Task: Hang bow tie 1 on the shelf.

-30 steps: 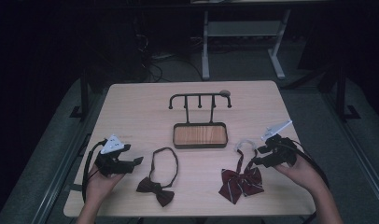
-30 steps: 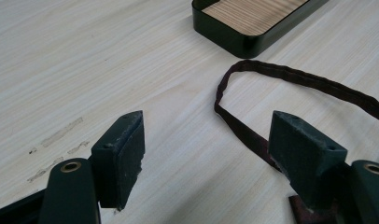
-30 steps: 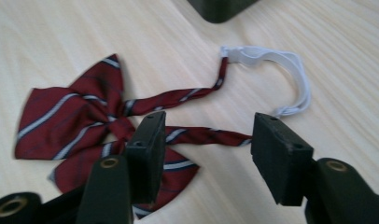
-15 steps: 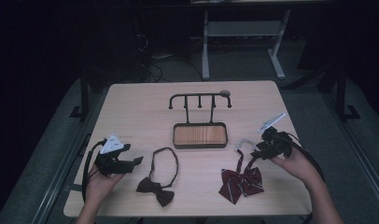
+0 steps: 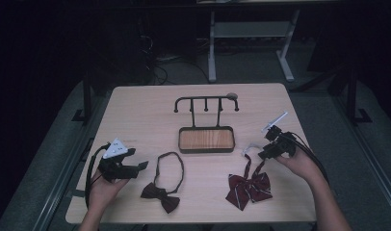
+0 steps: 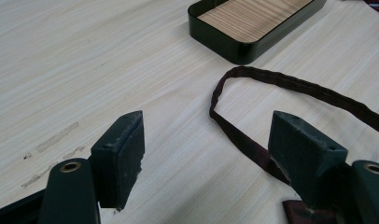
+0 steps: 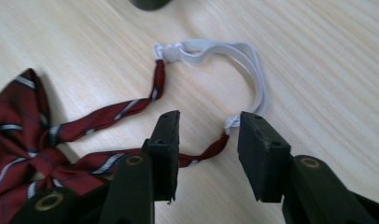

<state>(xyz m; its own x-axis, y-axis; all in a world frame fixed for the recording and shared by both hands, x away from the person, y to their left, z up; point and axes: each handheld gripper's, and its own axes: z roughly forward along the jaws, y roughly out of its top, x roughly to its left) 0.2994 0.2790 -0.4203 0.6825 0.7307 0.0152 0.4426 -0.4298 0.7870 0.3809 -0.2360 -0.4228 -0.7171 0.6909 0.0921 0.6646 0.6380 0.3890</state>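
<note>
Right gripper (image 7: 204, 154) sits low over the table (image 5: 136, 110) at the neck strap of the striped bow tie (image 5: 249, 188), its jaws parted and just now closing, with the strap's red end lying on the wood between them and neither pad pressing on it yet. From there a white elastic loop (image 7: 234, 58) curves away from the jaws and back to the strap's other red end, and the bow itself lies toward the person, flat on the table. Left gripper (image 6: 204, 154) rests with jaws wide and nothing gripped, the strap of a dark bow tie (image 5: 161, 195) passing just beside one jaw. Between the two ties, farther back, stands a dark tray (image 5: 206, 139) with a wooden floor and a hook rack (image 5: 206, 101) rising behind it. Nothing blocks the right jaws. The striped tie is dark red with thin pale stripes.
</note>
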